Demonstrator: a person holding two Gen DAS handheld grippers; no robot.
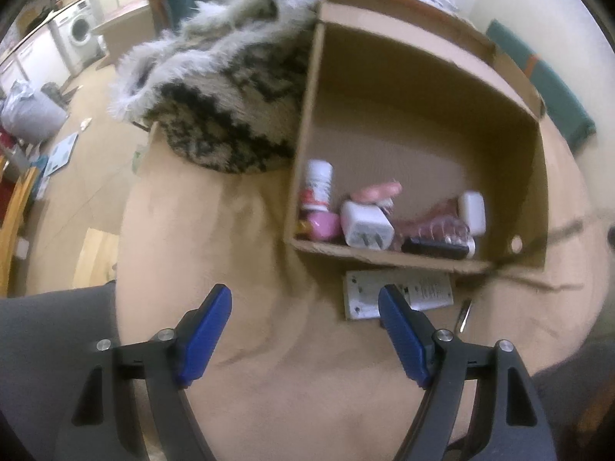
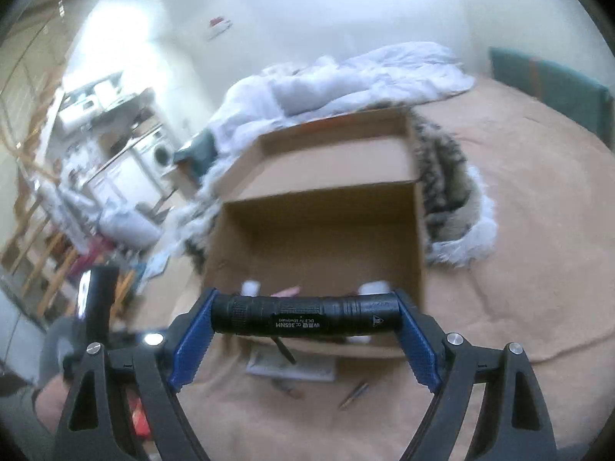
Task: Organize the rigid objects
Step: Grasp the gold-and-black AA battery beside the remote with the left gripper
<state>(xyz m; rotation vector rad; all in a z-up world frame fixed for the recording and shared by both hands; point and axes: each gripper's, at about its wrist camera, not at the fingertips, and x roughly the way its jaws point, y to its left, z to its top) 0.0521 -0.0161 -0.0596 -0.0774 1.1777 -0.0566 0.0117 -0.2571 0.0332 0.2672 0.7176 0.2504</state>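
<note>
The right hand-held gripper [image 2: 305, 317] holds a black flashlight [image 2: 303, 317] lengthwise, one blue pad pressed on each end, so its jaws stand wide around the full length of the body. The flashlight hangs in the air just in front of the near wall of the open cardboard box [image 2: 319, 230], which stands on a bed with a tan blanket [image 2: 519, 249]. I judge the flashlight to be a stiff metal tube, rather heavy for its size and smooth, so an end-to-end grip could let it slip or turn; a hold across the ribbed middle would probably be more safe. It is not fragile, apart perhaps from the lens. The left hand-held gripper [image 1: 305, 307] is empty, its jaws wide apart, and it points down at the blanket just before the box. The left wrist view looks into the box and shows what the right view almost hides: a white charger plug [image 1: 365, 226], a small white bottle with red label [image 1: 318, 186], pink things [image 1: 324, 228], a black flat object [image 1: 436, 247] and a white small case [image 1: 472, 211], all gathered along the near wall. It shows also a white card with print [image 1: 399, 294] lying outside on the blanket. The right view alone shows the flashlight, and a thin pen-like object [image 2: 353, 395] near the card.
</note>
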